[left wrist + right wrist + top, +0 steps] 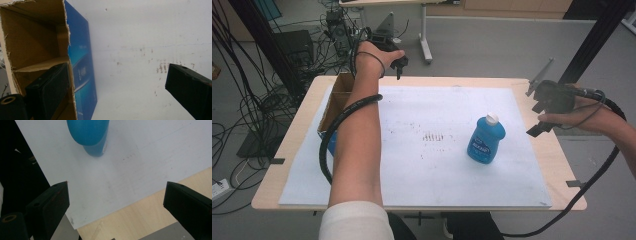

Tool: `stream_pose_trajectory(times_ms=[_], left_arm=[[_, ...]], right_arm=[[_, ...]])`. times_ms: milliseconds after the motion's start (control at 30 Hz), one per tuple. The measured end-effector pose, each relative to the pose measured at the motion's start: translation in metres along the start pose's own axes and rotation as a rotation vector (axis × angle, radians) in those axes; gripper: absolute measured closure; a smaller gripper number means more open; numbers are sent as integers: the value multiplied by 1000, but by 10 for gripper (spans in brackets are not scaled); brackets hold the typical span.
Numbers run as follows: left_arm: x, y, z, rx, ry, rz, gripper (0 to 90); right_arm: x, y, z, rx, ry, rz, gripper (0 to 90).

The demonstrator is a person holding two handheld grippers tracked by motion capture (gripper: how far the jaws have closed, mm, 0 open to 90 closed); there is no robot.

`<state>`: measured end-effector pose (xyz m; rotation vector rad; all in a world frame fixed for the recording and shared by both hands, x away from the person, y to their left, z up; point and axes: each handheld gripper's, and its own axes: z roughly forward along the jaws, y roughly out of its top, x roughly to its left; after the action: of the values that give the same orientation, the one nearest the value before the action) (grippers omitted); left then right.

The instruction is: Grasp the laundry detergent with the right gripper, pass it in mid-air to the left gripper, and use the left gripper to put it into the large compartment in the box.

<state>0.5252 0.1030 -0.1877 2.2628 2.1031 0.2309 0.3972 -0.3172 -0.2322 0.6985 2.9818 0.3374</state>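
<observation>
A blue bottle (485, 141) with a white cap stands upright on the white sheet (437, 165), right of the table's middle. In the right gripper view the blue bottle (88, 135) sits at the top edge, well beyond the jaws. My right gripper (536, 118) hovers open over the table's right edge; the right gripper (116, 205) has nothing between its jaws. My left gripper (399, 66) is held out over the far edge, past an open cardboard box (336, 100). In its own view the left gripper (117, 85) stands open beside the cardboard box (35, 45), whose outer side is printed blue.
The wooden table (557, 155) shows bare along its right side. Beyond the far edge are a tangle of cables (257, 100), electronics on the floor and a white table leg (426, 35). A black frame post (597, 40) rises at the far right.
</observation>
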Motion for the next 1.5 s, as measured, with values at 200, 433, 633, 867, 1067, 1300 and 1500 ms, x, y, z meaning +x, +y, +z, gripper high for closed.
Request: stream_pose_trajectory(times_ms=[200,433,633,867,1067,1300,1500], left_arm=[[-1,-1,-1,-3,-1,-1,60],[-1,-1,-3,-4,0,2,60],[-1,-1,-2,-3,0,3,60],[-2,0,-1,0,-1,3,60],[-3,0,-2,-4,-4,7,60],[-4,0,-4,-10,-4,4,60],[-5,0,-3,-7,-7,8,60]], right_arm=[[1,0,0,1,0,0,64],[1,0,-1,1,0,-4,63],[0,-1,-1,1,0,-1,63],[0,-2,-1,2,0,-2,63],[0,-2,-1,-2,-1,-4,61],[0,-3,-1,-3,-3,-4,61],[-1,-5,0,-10,-3,-10,55]])
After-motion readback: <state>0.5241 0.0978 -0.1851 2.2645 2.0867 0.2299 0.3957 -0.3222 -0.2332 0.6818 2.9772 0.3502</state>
